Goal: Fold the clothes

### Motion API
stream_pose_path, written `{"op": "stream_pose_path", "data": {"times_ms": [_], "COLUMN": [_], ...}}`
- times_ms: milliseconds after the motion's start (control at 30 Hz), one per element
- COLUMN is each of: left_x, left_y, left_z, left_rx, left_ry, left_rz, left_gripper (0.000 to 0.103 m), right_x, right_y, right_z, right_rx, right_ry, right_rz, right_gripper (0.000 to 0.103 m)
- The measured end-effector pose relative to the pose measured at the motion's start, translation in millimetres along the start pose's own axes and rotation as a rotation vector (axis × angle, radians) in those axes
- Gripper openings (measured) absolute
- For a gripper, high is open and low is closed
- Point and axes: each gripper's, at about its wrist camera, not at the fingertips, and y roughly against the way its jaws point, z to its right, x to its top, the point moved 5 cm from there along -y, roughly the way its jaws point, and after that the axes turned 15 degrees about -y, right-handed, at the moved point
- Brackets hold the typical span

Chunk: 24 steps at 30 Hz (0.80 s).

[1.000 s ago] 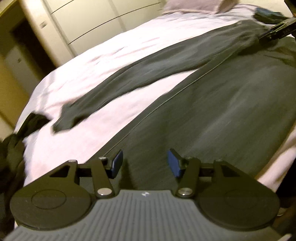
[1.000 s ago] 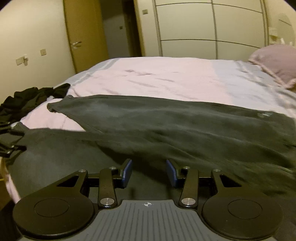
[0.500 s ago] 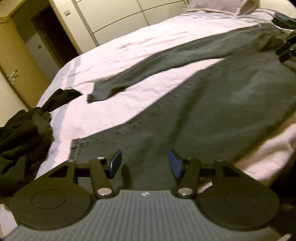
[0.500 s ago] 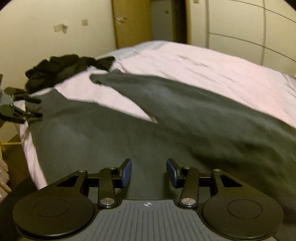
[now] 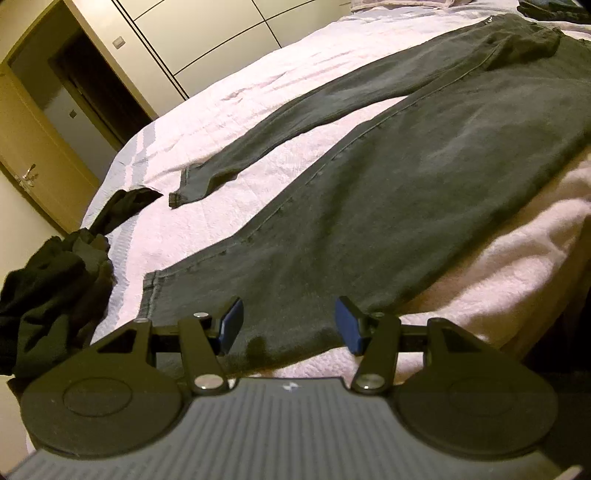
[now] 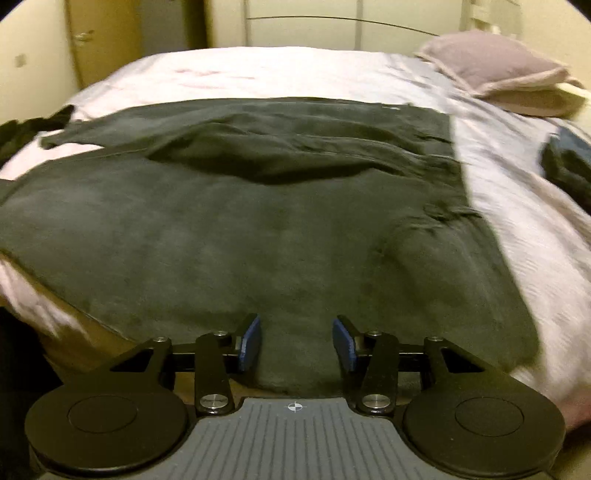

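Note:
Dark grey trousers (image 5: 388, 192) lie spread flat on a bed with a pale pink cover (image 5: 258, 122), the two legs apart. My left gripper (image 5: 288, 325) hovers open over the hem of the near leg (image 5: 155, 291), nothing between its blue pads. The far leg's hem (image 5: 184, 188) lies further up the bed. In the right wrist view the same trousers (image 6: 258, 236) fill the middle, waistband end to the right, with a raised fold across the upper part. My right gripper (image 6: 297, 341) hangs open above the near edge of the cloth, gripping nothing.
A heap of dark clothes (image 5: 48, 295) lies at the bed's left corner. A pillow (image 6: 495, 70) rests at the head, and more dark clothing (image 6: 569, 166) beside it. A door (image 5: 33, 158) and white wardrobe fronts (image 5: 221, 33) stand beyond the bed.
The left view slid along the near leg toward its hem, bringing the clothes heap into sight. The right view swung from the leg end to the waistband end, with the pillow now in sight.

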Motion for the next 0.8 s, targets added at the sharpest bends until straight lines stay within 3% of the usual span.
{"op": "stream_pose_path", "data": {"times_ms": [100, 167, 200, 333, 533, 800], "left_x": [9, 12, 12, 5, 3, 44], "left_y": [9, 11, 12, 14, 19, 16], "left_z": [3, 7, 9, 17, 20, 22], "left_rx": [-0.001, 0.006, 0.010, 0.018, 0.004, -0.018], "left_ry": [-0.013, -0.038, -0.052, -0.097, -0.078, -0.140], "left_rz": [0.019, 0.022, 0.020, 0.003, 0.017, 0.087], "left_gripper": [0.051, 0.052, 0.052, 0.052, 0.052, 0.052], "right_x": [-3, -3, -4, -9, -10, 7], "right_y": [9, 15, 16, 22, 16, 12], "right_z": [-16, -30, -39, -64, -77, -95], "right_rx": [0.016, 0.029, 0.038, 0.065, 0.080, 0.060], "right_ry": [0.037, 0.077, 0.097, 0.171, 0.195, 0.254], "right_rz": [0.017, 0.028, 0.033, 0.051, 0.034, 0.006], "right_gripper": [0.052, 0.065, 0.066, 0.068, 0.069, 0.069]}}
